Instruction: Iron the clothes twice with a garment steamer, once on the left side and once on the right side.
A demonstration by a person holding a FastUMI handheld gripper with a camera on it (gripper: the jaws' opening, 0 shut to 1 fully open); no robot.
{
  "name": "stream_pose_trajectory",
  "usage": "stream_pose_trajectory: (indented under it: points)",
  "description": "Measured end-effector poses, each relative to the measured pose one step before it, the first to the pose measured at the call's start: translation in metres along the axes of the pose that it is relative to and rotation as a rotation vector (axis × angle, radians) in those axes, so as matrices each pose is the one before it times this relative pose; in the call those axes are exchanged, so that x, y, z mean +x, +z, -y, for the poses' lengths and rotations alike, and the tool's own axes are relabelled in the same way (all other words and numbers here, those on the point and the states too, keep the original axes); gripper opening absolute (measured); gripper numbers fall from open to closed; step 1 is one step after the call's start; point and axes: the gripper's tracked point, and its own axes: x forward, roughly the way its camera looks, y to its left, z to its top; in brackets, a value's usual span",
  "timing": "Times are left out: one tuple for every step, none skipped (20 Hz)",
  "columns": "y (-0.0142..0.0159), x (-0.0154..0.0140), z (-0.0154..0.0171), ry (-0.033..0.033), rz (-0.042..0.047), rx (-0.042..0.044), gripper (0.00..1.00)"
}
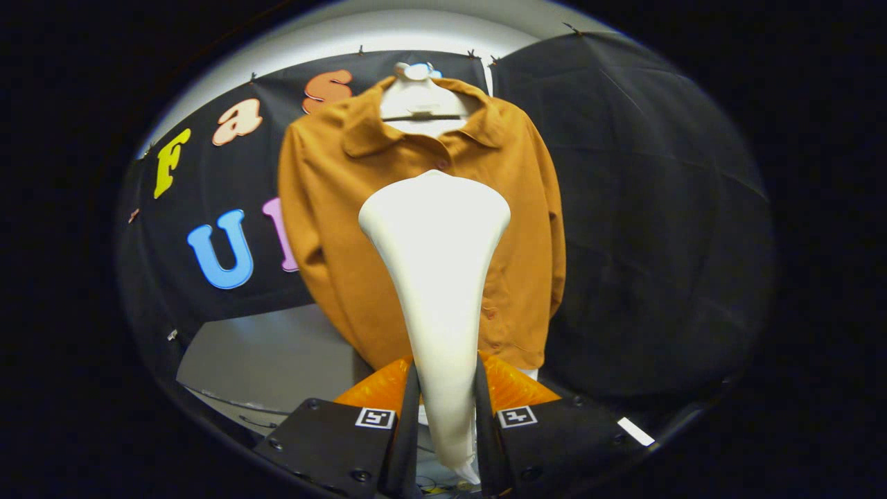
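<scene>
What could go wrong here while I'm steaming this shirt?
The gripper is shut on the narrow handle of the white steamer, whose wide head sits far ahead of the fingers, so it may tilt or slip as you sweep. The brown shirt hangs loosely on a hanger, so pressing could swing it away or bunch the collar.

The garment steamer [435,277] looks smooth, glossy plastic; the shirt [332,208] behind it is matt woven cloth.
</scene>
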Motion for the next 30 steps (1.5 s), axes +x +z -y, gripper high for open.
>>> stream_pose_trajectory:
  points:
    - [0.005,-0.00976,-0.02168,0.02898,0.02488,-0.00962,0.39]
    - [0.00483,-0.01271,-0.02794,0.02874,0.01992,-0.00996,0.39]
    - [0.00104,-0.00805,-0.02407,0.02728,0.01473,-0.01086,0.39]
    - [0.00444,-0.0115,-0.02614,0.02657,0.01549,-0.00992,0.39]
    - [0.00223,-0.00993,-0.02322,0.02734,0.01311,-0.00735,0.39]
    - [0.00025,-0.00711,-0.02139,0.02769,0.01072,-0.00352,0.39]
    - [-0.0015,-0.00708,-0.02172,0.02674,0.00487,-0.00428,0.39]
    - [-0.00481,-0.01031,-0.0229,0.02516,-0.00048,-0.00747,0.39]
    - [-0.0032,-0.00566,-0.02168,0.02643,-0.00383,-0.00804,0.39]
    - [-0.00599,-0.00876,-0.02213,0.02816,-0.00605,-0.00435,0.39]
    - [-0.00529,-0.0048,-0.01832,0.02088,-0.0052,-0.00304,0.39]
    - [-0.00667,-0.00603,-0.0168,0.01243,-0.00329,-0.00475,0.39]
    - [-0.00311,-0.00662,-0.01227,0.00794,0.00099,-0.00932,0.39]
    - [-0.00182,-0.00523,-0.01513,0.00756,0.00034,-0.01054,0.39]
    - [-0.00292,-0.00266,-0.01104,0.00702,-0.00144,-0.0122,0.39]
    - [-0.00162,-0.0027,-0.00837,0.00079,0.00182,-0.00757,0.39]
    - [0.0,-0.00359,-0.00523,-0.00414,0.00233,-0.00307,0.39]
    - [0.00029,-0.00377,-0.00417,-0.00608,0.00214,0.00248,0.39]
    - [0.0003,-0.0008,-0.00201,-0.00432,0.00193,0.00306,0.39]
    - [0.0,-0.00068,-0.00248,-0.00221,0.00078,0.0046,0.39]
    - [-0.00069,-0.00025,-0.00333,0.00092,0.00004,0.00091,0.39]
    - [-0.00002,-0.00135,-0.00272,0.00252,-0.00188,-0.00121,0.39]
    - [-0.00012,0.00132,-0.00025,0.00058,-0.00222,-0.00177,0.39]
    - [0.00007,-0.00128,-0.00098,-0.00179,0.00117,0.0,0.39]
    - [0.00197,0.00065,0.0004,-0.00225,0.00261,0.00212,0.39]
    - [0.00124,-0.00042,-0.00038,-0.00098,0.00265,0.00157,0.39]
    - [0.00065,0.00053,0.00015,-0.00161,0.00258,0.00037,0.39]
    - [0.00109,-0.00115,-0.00037,0.00113,0.00193,0.00076,0.39]
    - [0.00123,0.00145,-0.0002,0.00298,0.00236,-0.00087,0.39]
    - [0.00028,-0.00136,-0.0003,0.00077,0.00106,-0.00308,0.39]
